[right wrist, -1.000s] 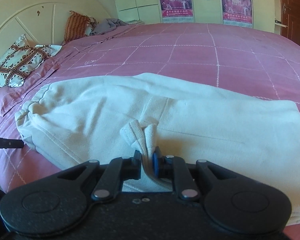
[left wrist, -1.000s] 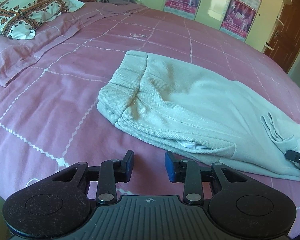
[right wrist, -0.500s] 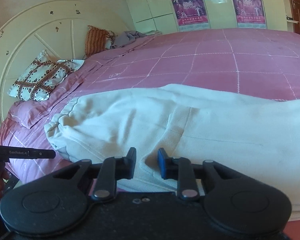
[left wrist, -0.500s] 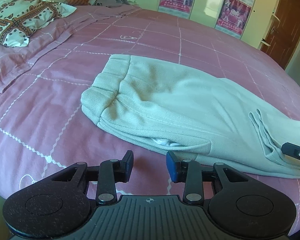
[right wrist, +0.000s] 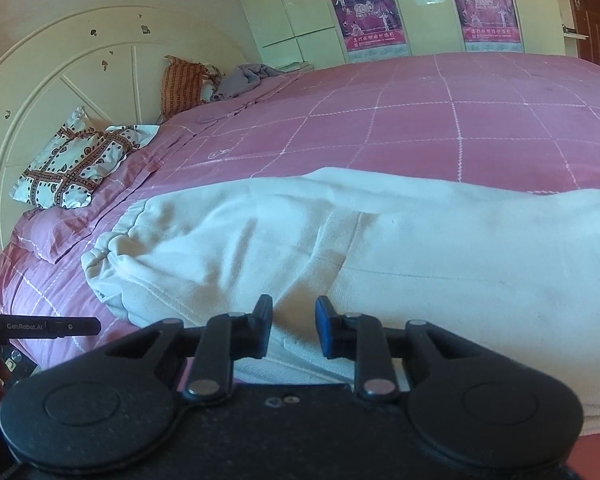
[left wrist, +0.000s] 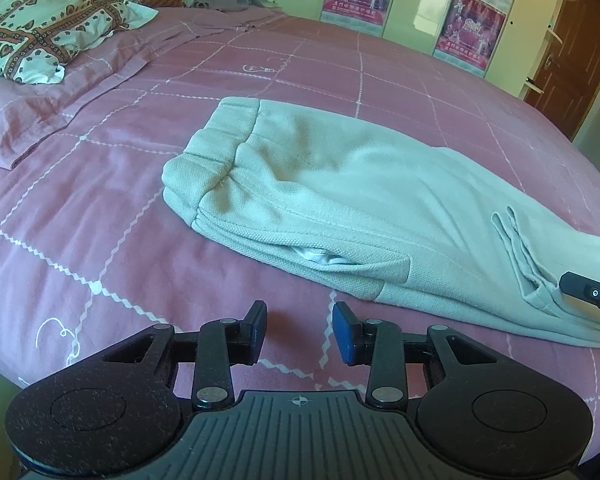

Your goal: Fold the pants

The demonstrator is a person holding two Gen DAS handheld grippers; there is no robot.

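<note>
Pale grey-green pants (left wrist: 360,208) lie folded lengthwise on a pink bedspread (left wrist: 100,184), waistband toward the pillows, legs running right. A white pocket lining shows at their near edge. My left gripper (left wrist: 300,330) is open and empty, just short of the near edge of the pants. My right gripper (right wrist: 294,330) is open and empty, right over the near edge of the pants (right wrist: 380,248) around mid-length. A pinched ridge of cloth (left wrist: 516,240) stands up near the tip of the right gripper seen in the left wrist view (left wrist: 588,292).
A patterned pillow (left wrist: 40,40) and pink pillow lie at the head of the bed by the white headboard (right wrist: 60,92). An orange cushion (right wrist: 180,84) and grey cloth (right wrist: 248,78) sit in the far corner. Cupboards with posters (right wrist: 372,16) stand behind. The bed's edge is close.
My right gripper let go of the pinched cloth, opened and drew back a little. My left gripper stayed open and shifted slightly along the bed edge.
</note>
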